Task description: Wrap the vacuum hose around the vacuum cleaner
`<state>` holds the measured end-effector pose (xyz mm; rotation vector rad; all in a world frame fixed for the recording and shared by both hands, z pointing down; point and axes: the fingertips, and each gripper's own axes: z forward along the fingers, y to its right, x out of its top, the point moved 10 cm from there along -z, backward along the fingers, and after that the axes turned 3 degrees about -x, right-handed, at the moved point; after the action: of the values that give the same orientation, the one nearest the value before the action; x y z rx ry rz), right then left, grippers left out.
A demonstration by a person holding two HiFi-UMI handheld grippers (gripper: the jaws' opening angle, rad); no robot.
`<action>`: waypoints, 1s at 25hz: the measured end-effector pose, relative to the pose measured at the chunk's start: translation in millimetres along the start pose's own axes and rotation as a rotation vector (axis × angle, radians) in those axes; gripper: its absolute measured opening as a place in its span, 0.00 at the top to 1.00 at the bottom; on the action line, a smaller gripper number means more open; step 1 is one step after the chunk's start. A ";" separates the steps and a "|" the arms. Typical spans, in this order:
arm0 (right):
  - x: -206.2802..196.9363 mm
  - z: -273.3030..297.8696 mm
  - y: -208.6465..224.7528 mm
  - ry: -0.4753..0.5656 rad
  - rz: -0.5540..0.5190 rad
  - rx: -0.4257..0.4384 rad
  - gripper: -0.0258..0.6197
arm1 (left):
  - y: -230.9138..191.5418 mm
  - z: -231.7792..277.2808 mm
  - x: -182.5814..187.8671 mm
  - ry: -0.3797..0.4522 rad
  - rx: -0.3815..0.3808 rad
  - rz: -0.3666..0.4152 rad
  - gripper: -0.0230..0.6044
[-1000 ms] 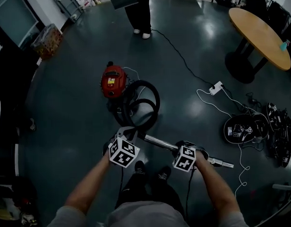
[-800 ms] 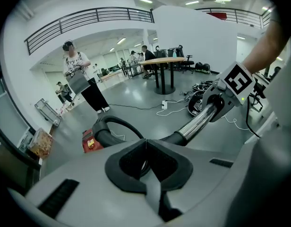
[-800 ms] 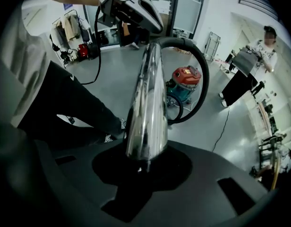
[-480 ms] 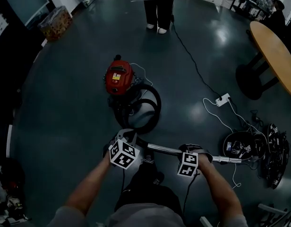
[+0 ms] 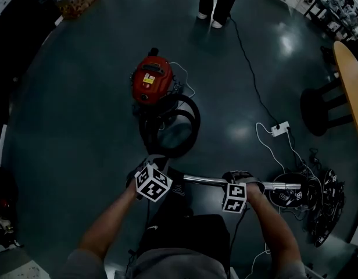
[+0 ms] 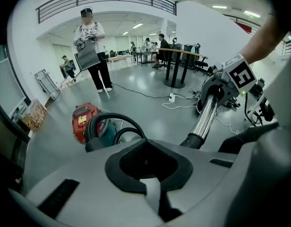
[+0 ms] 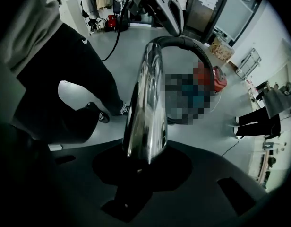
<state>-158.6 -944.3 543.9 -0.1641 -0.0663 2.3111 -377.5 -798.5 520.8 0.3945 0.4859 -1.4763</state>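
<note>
1 glossy dark floor spreads below left tongs together, right tongs clamping chrome wand

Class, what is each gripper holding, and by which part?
The right gripper clamps the shiny chrome vacuum tube about midway along it. The left gripper is shut, with nothing visible between its fingers.

Grey short-sleeve top, black trousers; b/w cubes on left hand-held gripper, right hand-held gripper.
</note>
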 end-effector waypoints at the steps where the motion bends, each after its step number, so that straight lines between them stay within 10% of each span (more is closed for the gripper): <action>1: -0.4 5.9 7.6 0.000 -0.008 0.008 0.80 | -3.0 8.7 -3.4 -0.005 -0.006 -0.011 0.95; 25: -73.6 244.0 104.0 0.139 -0.288 0.218 0.80 | 3.3 236.5 -65.8 -0.055 0.129 -0.225 0.95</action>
<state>-218.9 -1067.9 782.3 -0.1898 0.2186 1.9977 -359.8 -869.1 755.2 0.4089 0.4020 -1.7381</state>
